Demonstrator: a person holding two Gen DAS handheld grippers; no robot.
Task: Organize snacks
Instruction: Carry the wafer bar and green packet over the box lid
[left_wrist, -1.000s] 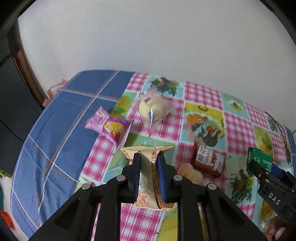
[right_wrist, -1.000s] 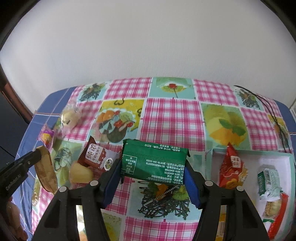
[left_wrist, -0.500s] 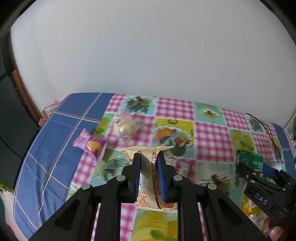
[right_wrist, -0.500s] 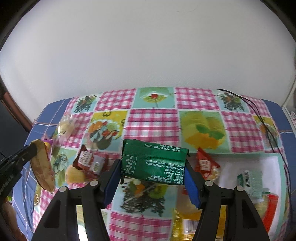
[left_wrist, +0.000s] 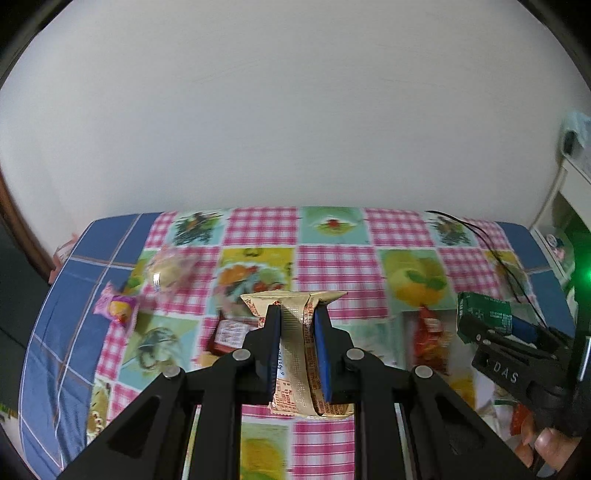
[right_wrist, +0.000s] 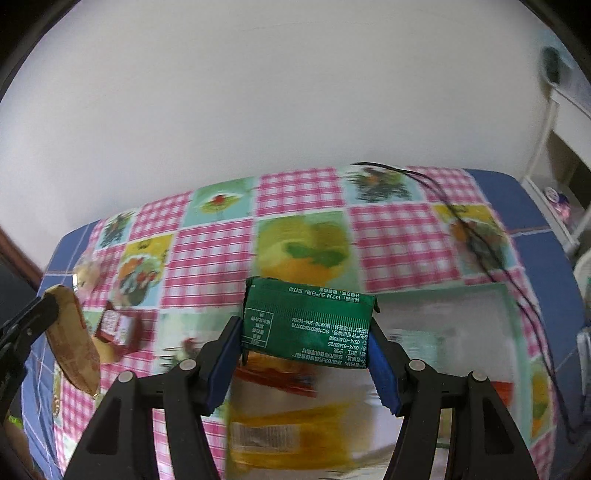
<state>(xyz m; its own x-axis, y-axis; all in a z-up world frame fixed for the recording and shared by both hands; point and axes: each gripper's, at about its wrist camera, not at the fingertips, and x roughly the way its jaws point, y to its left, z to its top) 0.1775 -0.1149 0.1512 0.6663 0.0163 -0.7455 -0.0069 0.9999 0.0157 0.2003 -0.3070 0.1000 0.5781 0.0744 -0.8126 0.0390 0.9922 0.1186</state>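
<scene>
While both my hands hang over the table, its pink-checked fruit-print tablecloth (left_wrist: 332, 266) is spread out below, so going left to right: a small pink-and-yellow wrapped candy (left_wrist: 117, 307) lies near the blue edge, with a clear-wrapped pale round bun (left_wrist: 168, 269) just past it, both blurry. My left gripper (left_wrist: 297, 343) is clamped tight on a flat gold foil snack packet with red print (left_wrist: 295, 354), held up off the cloth. A dark red snack pouch (left_wrist: 229, 332) lies on the table behind it. Further right, my right gripper (right_wrist: 306, 350) is squeezing a dark green foil snack packet with white print (right_wrist: 308, 326) by its two ends, above a white tray (right_wrist: 461, 314) with blurry red and yellow packs in it.
</scene>
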